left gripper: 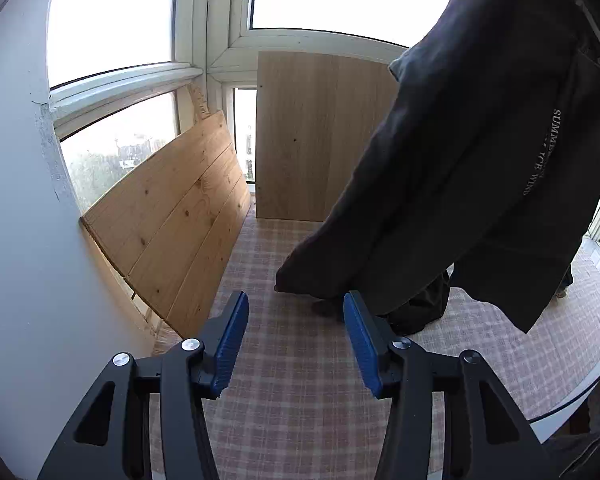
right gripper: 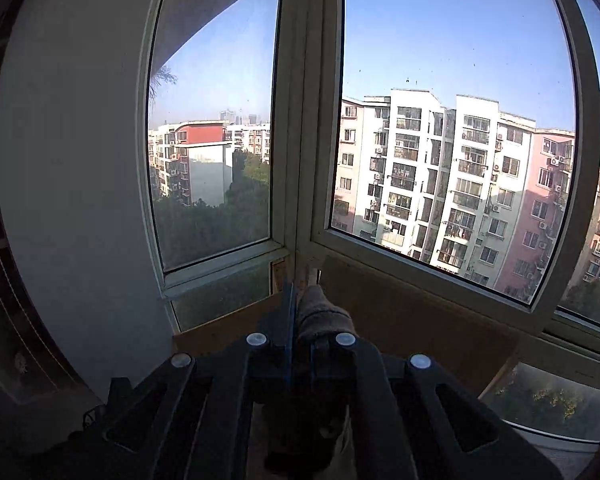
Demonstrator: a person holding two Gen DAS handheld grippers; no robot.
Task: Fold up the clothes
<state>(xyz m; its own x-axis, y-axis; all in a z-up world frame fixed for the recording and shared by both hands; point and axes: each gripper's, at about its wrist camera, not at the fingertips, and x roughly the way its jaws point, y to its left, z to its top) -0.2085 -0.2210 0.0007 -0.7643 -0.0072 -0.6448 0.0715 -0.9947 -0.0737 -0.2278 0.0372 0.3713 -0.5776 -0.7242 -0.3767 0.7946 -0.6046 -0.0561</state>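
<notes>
Dark fabric: the jacket (left gripper: 472, 168) hangs full length at right, hem brushing the checked cloth (left gripper: 300, 380) on the desk, unfolded. The right gripper (right gripper: 296, 312) is raised high, jaws clenched on a bunch of it. The left gripper (left gripper: 296, 344) hovers near, jaws released. All folds remain.

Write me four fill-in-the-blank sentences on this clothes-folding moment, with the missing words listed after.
1. The left gripper is ____, with nothing between its blue pads.
2. The right gripper is shut on a fold of ____.
3. The dark garment hangs above a bed sheet with a ____ pattern.
4. Wooden boards lean against the ____ behind the bed.

Missing words: open; fabric; checked; windows
</notes>
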